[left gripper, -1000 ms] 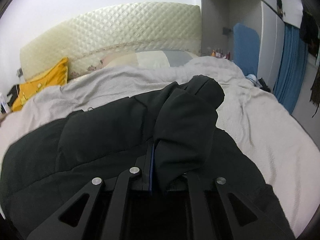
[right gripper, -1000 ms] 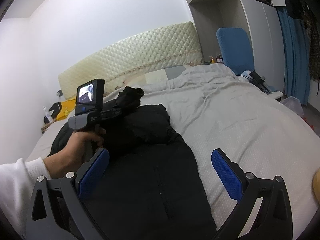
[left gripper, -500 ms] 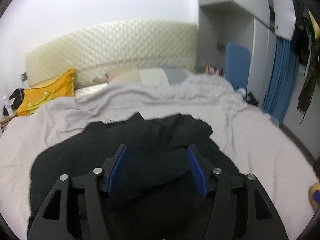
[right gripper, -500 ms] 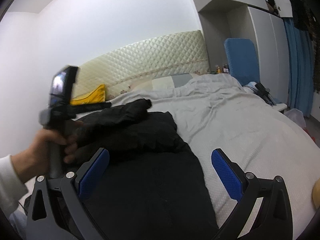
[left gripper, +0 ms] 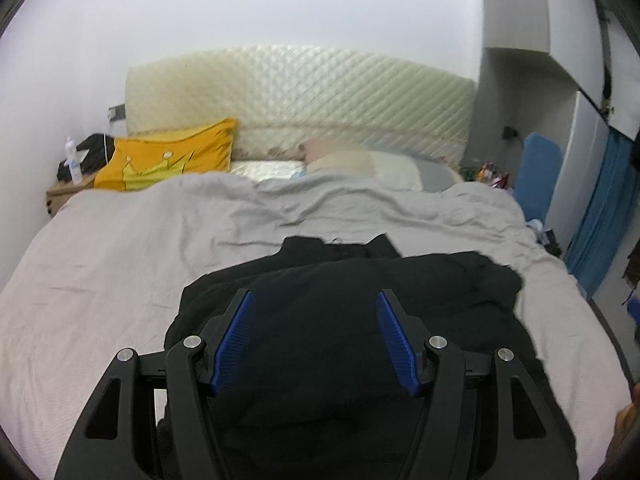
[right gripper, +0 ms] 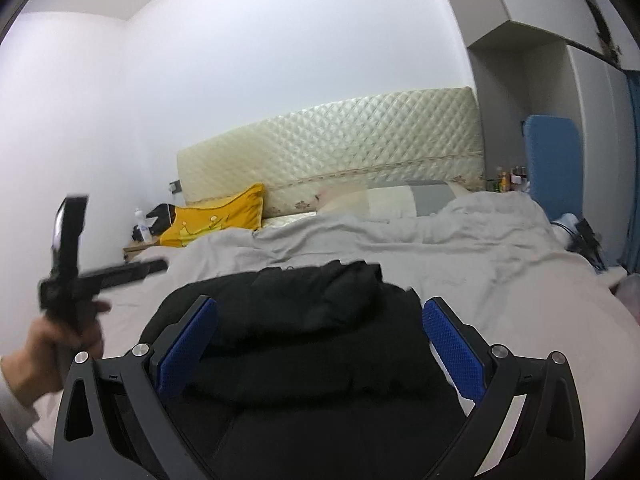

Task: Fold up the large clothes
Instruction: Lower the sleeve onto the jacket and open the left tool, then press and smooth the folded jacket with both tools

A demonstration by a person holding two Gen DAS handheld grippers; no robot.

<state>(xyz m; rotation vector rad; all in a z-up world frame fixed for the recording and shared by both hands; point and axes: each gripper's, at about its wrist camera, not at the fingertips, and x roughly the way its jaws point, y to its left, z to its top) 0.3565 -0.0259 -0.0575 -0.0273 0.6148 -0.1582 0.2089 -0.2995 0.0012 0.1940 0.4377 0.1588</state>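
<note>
On bed [left gripper: 100,280]: black jacket [left gripper: 340,320] bunched, both grippers' fingers [right gripper: 188,340] spread.

The black jacket [left gripper: 344,360] runs off the bottom edge; the left gripper [right gripper: 154,267] (right-wrist view) is motion-blurred

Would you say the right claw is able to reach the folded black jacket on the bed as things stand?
Probably yes. The right claw is open and holds nothing, and the black jacket lies straight ahead between its fingers on the grey bedspread. The left claw is off to the side, out of its path.
</note>
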